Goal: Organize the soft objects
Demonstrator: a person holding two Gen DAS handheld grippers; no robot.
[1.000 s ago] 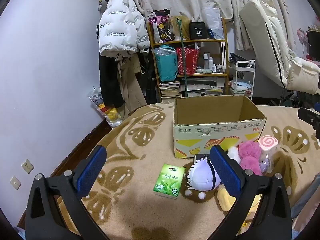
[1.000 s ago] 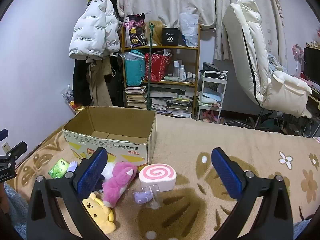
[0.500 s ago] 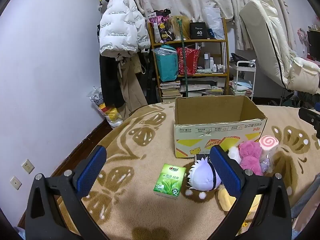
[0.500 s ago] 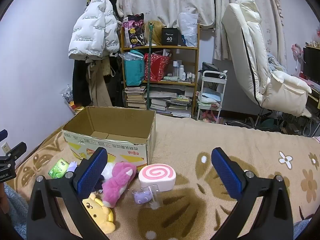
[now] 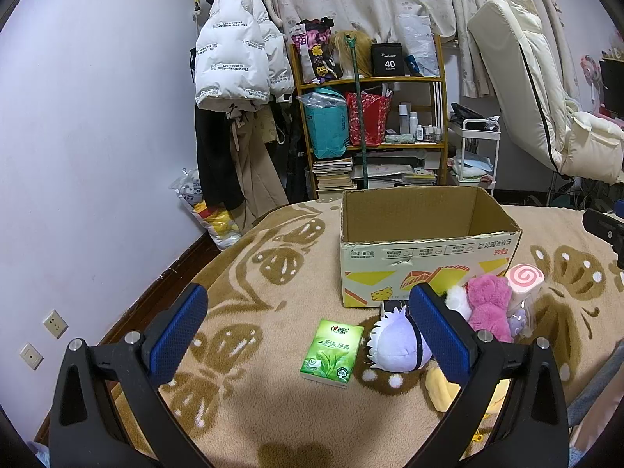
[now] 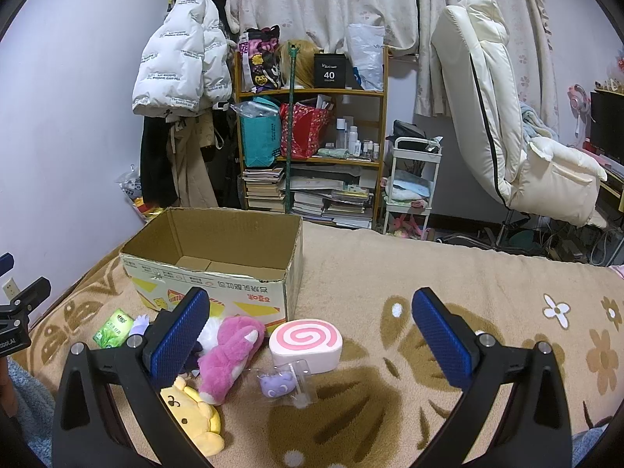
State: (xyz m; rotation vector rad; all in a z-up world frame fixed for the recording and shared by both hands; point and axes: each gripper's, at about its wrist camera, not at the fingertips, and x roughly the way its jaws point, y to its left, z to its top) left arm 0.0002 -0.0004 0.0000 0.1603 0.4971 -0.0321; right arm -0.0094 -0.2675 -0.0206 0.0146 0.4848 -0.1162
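An open, empty cardboard box stands on the brown blanket. In front of it lie a green tissue pack, a lilac-haired plush, a pink plush, a pink swirl roll cushion, a yellow dog plush and a small purple toy in a clear packet. My left gripper is open and empty, held above the tissue pack. My right gripper is open and empty, above the roll cushion.
A cluttered bookshelf, hanging coats, a white cart and a reclined cream chair stand beyond the bed's far edge. The wall is on the left. Open blanket lies right of the box.
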